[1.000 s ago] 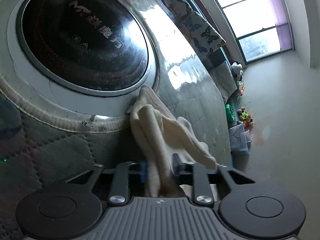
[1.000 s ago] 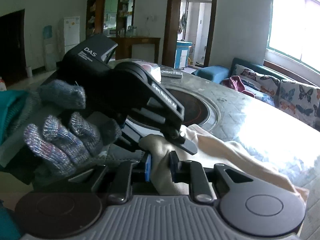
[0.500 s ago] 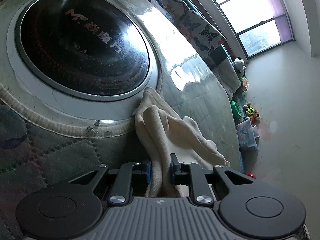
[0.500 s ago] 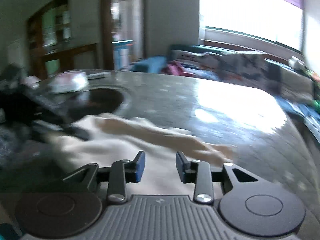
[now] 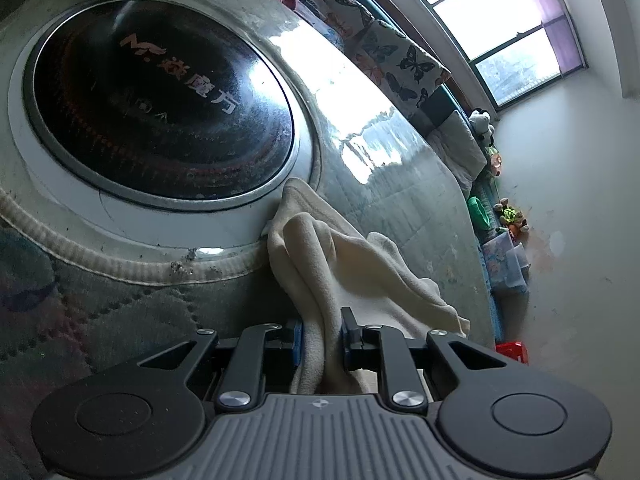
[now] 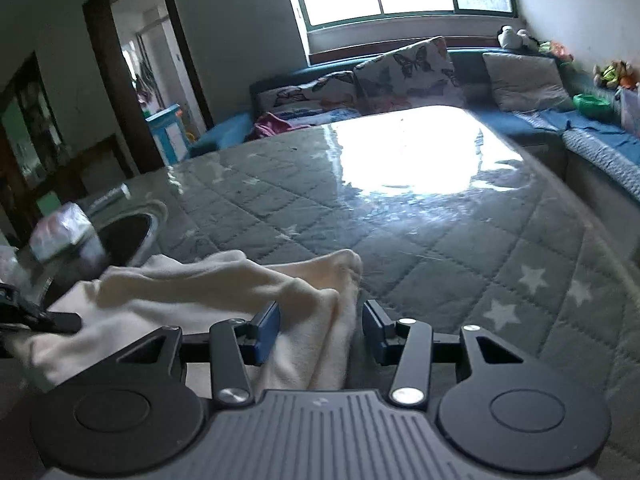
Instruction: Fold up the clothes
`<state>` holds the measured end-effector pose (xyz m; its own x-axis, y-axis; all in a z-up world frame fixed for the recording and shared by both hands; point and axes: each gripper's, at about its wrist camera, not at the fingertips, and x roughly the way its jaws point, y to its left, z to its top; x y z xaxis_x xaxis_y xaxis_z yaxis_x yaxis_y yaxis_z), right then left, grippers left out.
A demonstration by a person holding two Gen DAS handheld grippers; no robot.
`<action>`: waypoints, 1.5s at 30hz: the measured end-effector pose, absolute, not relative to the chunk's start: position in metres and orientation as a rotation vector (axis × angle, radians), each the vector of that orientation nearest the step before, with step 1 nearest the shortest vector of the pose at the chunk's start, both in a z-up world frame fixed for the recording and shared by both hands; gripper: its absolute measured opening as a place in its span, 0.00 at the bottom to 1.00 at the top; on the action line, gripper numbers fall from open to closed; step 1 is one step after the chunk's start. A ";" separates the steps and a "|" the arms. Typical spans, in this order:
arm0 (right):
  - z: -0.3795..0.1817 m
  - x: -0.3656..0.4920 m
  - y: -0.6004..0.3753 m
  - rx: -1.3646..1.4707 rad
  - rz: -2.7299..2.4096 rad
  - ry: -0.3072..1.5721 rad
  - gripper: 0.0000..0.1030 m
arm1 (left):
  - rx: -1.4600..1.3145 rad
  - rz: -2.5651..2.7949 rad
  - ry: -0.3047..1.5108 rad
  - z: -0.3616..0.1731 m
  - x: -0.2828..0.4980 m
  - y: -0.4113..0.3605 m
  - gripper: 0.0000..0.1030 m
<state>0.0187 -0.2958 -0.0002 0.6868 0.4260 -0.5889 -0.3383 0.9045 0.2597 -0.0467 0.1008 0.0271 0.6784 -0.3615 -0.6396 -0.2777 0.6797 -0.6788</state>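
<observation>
A cream cloth garment (image 5: 328, 264) lies bunched on the grey quilted table cover (image 5: 120, 312). My left gripper (image 5: 322, 334) is shut on a fold of it near the round black cooktop (image 5: 160, 96). In the right wrist view the same cream garment (image 6: 224, 292) runs between the jaws of my right gripper (image 6: 320, 326), which stand open around its bunched end without pinching it. The tip of my left gripper (image 6: 36, 316) shows at the left edge, on the cloth.
The quilted cover (image 6: 400, 240) with white stars spreads ahead, with strong window glare. A blue sofa (image 6: 592, 136) with butterfly cushions (image 6: 408, 72) and toys runs behind and to the right. A wrapped packet (image 6: 60, 232) sits by the cooktop (image 6: 120, 236).
My right gripper let go of the cloth beside the left gripper, swung right and opened around the garment's other end. My left gripper kept its hold and shifted slightly.
</observation>
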 end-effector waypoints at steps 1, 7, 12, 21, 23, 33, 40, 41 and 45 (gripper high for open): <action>0.000 0.018 -0.296 0.137 0.445 0.694 0.43 | -0.843 -0.051 0.850 0.028 -0.046 0.100 0.19; 0.004 0.010 -0.289 0.127 0.503 0.675 0.13 | -0.813 -0.038 0.845 0.033 -0.042 0.095 0.19; 0.015 0.003 -0.298 0.142 0.497 0.637 0.12 | -0.767 -0.063 0.820 0.046 -0.038 0.085 0.18; 0.044 -0.001 -0.320 0.106 0.432 0.556 0.12 | -0.688 -0.163 0.793 0.068 -0.012 0.045 0.14; 0.051 0.000 -0.329 0.093 0.404 0.543 0.12 | -0.676 -0.189 0.793 0.069 -0.004 0.033 0.14; 0.076 0.015 -0.382 0.033 0.233 0.487 0.11 | -0.623 -0.348 0.786 0.075 0.042 -0.044 0.13; 0.053 0.033 -0.410 0.024 0.137 0.558 0.12 | -0.589 -0.389 0.891 0.054 0.060 -0.082 0.13; 0.047 0.035 -0.412 0.024 0.127 0.574 0.12 | -0.586 -0.388 0.905 0.050 0.061 -0.084 0.13; 0.027 0.040 -0.423 0.032 0.099 0.631 0.12 | -0.579 -0.383 0.952 0.042 0.064 -0.080 0.13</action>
